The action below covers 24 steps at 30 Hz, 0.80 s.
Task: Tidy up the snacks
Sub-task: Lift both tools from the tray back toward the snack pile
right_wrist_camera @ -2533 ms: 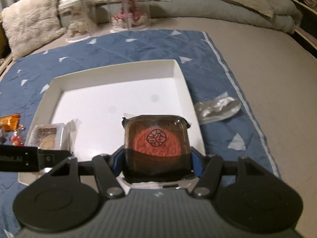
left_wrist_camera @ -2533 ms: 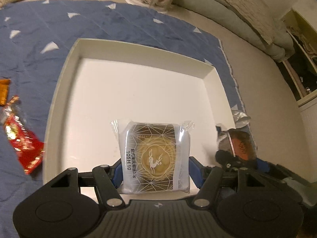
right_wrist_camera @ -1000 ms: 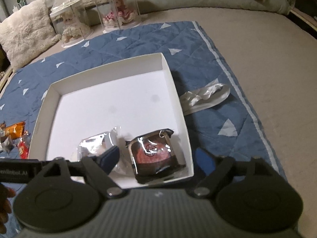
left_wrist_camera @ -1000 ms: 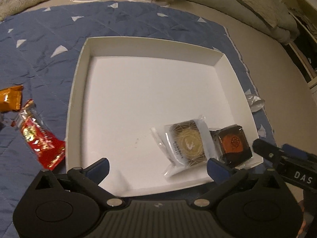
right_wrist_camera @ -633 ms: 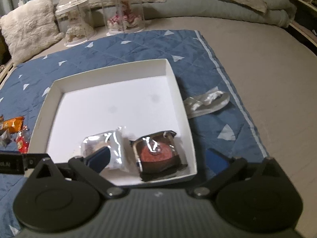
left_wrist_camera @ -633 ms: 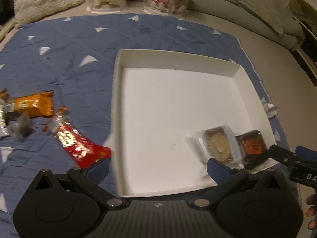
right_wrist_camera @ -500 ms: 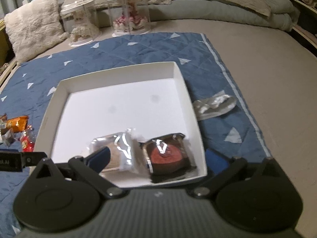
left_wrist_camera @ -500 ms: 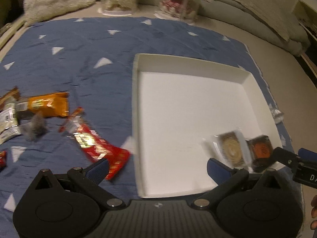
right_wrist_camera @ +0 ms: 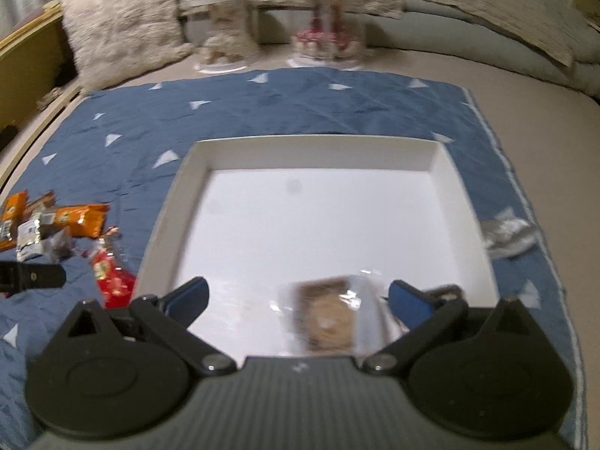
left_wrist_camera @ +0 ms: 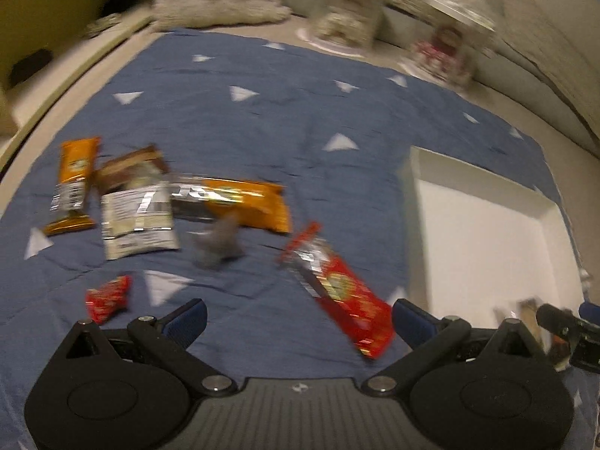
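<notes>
A blue quilt (left_wrist_camera: 262,142) patterned with pale triangles is spread over a beige floor; a fluffy cushion (right_wrist_camera: 123,22) and two clear display cases (right_wrist_camera: 326,18) stand beyond its far edge. The white tray (right_wrist_camera: 465,202) sits on the quilt. To the tray's left lie the loose snacks — a long red packet (left_wrist_camera: 341,292) nearest its wall, an orange bar (left_wrist_camera: 240,202) further left, then a silver-and-brown packet (left_wrist_camera: 137,206), a second orange bar (left_wrist_camera: 73,183) and a small red sweet (left_wrist_camera: 108,296). A crumpled silver wrapper (right_wrist_camera: 506,232) lies just right of the tray. Inside the tray, at its near edge, rests a clear-wrapped pastry (right_wrist_camera: 330,322).

The left gripper (left_wrist_camera: 296,315) has swung away from the tray toward the snack pile since half a second ago, its jaws spread wide and empty. The right gripper (right_wrist_camera: 296,296) — also spread, holding nothing — has shifted left over the tray's near edge.
</notes>
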Each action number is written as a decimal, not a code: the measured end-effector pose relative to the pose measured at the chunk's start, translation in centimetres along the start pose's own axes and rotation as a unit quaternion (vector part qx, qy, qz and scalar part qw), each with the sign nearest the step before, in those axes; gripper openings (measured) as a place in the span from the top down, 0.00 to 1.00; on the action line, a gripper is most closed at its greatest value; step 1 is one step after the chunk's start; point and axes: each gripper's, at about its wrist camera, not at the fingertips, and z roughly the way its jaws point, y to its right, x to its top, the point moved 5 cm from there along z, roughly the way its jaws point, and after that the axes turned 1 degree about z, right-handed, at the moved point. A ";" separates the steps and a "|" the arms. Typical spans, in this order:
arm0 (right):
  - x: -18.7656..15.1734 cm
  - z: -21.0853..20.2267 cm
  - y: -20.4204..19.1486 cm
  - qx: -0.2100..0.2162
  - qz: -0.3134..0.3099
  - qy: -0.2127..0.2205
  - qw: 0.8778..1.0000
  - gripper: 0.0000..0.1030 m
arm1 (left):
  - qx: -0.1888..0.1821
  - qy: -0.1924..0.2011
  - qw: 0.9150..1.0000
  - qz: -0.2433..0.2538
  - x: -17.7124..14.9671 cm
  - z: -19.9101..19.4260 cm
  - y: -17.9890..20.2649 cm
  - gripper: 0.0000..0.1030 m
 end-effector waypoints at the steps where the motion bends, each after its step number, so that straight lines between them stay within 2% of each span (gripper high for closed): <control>1: 0.1 0.2 -0.8 0.004 -0.005 0.000 1.000 0.00 | 0.004 0.002 1.000 -0.006 0.1 0.0 -0.8 0.00; 10: 1.4 1.8 -6.6 0.044 -0.043 0.003 0.998 0.00 | 0.045 0.030 0.997 -0.052 1.5 -0.5 -7.1 0.00; 18: 2.2 3.2 -11.5 0.067 -0.106 0.009 0.992 0.00 | 0.082 0.053 0.992 -0.078 3.2 0.8 -10.4 0.00; 24: 2.8 5.2 -14.3 0.099 -0.132 -0.003 0.986 0.04 | 0.075 0.035 0.993 -0.090 4.1 3.4 -12.2 0.00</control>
